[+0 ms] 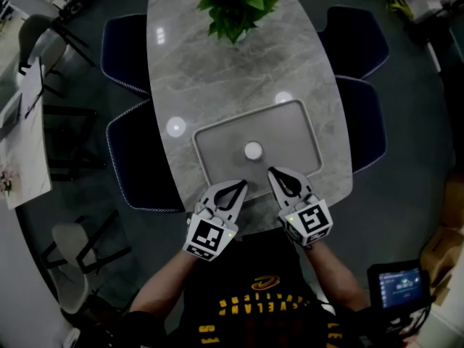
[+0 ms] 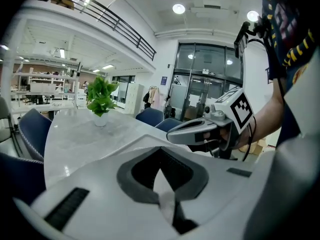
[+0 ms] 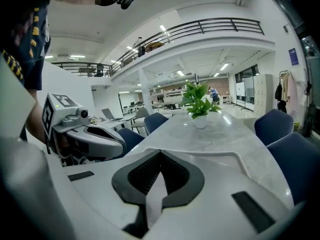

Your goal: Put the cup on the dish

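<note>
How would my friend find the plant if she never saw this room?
Look for the long grey marble table with dark blue chairs around it. At its far end, away from the person, stands the plant in a small white pot. It is the only green, leafy thing on the table; the tray nearer the person is flat and grey.

The rectangular grey tray [image 1: 290,133] lies on the near half of the long grey marble worktop [image 1: 181,71]. The green leafy potted plant [image 1: 235,6] stands at its far end. Dark blue padded chairs [image 1: 138,165] flank the worktop, two on each side (one behind the other). The left hand-held gripper [image 1: 241,186] and right hand-held gripper [image 1: 273,172] sit side by side at the tray's near rim.
</note>
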`<state>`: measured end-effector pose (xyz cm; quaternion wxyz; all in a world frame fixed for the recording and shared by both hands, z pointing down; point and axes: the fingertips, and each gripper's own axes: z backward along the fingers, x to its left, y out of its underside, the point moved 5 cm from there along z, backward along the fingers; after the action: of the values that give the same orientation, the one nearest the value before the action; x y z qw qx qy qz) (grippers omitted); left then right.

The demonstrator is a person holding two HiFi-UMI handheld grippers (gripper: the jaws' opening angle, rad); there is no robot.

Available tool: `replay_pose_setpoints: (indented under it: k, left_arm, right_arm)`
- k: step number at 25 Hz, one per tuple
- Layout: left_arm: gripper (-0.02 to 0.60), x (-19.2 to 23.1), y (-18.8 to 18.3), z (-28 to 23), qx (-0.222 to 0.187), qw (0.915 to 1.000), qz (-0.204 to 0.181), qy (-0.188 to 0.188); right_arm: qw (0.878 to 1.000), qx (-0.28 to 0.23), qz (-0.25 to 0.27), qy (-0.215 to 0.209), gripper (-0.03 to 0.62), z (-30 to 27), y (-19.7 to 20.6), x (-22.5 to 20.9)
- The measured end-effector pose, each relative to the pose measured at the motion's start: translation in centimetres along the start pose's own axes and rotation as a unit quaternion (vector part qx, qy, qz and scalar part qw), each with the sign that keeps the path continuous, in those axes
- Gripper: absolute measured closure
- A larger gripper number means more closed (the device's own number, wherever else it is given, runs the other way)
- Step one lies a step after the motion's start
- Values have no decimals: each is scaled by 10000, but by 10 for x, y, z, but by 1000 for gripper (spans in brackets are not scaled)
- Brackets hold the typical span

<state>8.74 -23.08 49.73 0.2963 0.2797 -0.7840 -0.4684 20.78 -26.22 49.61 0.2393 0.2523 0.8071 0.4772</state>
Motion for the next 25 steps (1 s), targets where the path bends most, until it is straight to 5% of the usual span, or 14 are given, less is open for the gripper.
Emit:
replay_pose_setpoints:
  k: [25]
  left_arm:
    - [581,-19,-39,77,-709,9964,432,181]
  right_arm:
    - [9964,-494,129,682,588,62,-66,55]
